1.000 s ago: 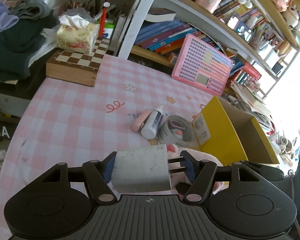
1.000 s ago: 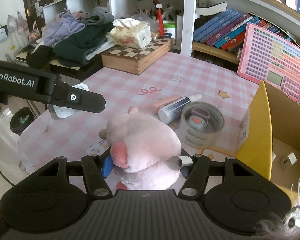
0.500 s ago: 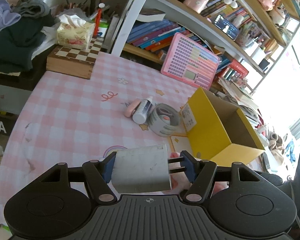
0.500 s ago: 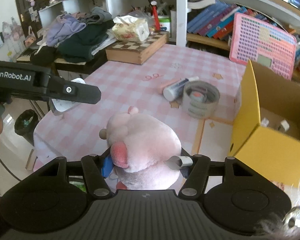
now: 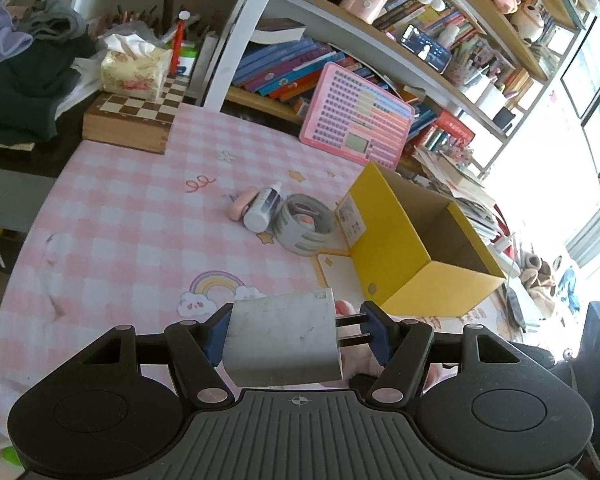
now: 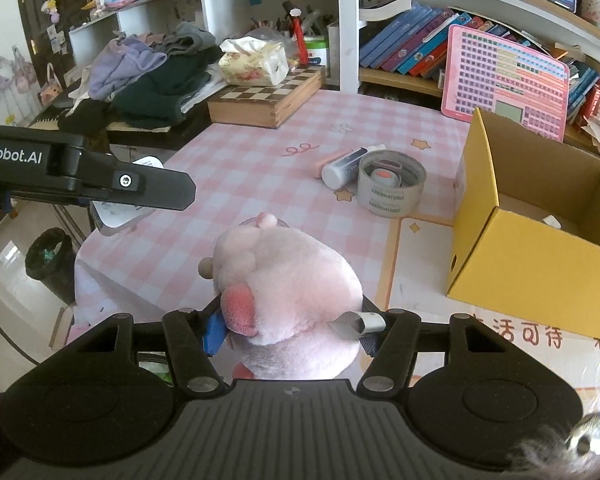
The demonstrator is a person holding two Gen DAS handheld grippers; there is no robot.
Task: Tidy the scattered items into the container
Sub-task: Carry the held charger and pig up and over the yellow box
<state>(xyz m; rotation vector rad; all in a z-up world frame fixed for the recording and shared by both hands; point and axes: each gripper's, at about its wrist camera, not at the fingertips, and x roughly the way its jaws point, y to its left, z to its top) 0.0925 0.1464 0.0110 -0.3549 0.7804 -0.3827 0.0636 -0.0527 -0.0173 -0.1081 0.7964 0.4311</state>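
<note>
Above the near edge of the pink-and-white checked tablecloth [image 5: 132,216], the left gripper [image 5: 296,334] was closed partway on a white, scuffed, block-shaped plastic wall charger [image 5: 282,340], its blue pads pressing one on the charger's flat end and the other on the tips of its two metal prongs. Beside it, the right gripper [image 6: 288,326] was clamped on a round, pale pink plush toy [image 6: 288,280] with a darker pink patch, the soft body bulging up between the narrowed jaws and held clear of the cloth. From the right wrist view the left gripper's black finger reached in from the left edge, with the charger showing beneath it.

Farther along the table stood the open yellow cardboard box [image 6: 536,276], upright, with a small white item lying on its brown floor. Just beside the box's near wall sat a short grey cylindrical tin [image 6: 391,190] with a small pink-and-orange gadget inside. Touching the tin lay a white tube with a dark label [image 6: 346,166], and against that a slim pink stick [image 6: 326,160]. A wooden chessboard box [image 6: 266,98] carrying a floral tissue pack [image 6: 256,62] rested at the far corner.
</note>
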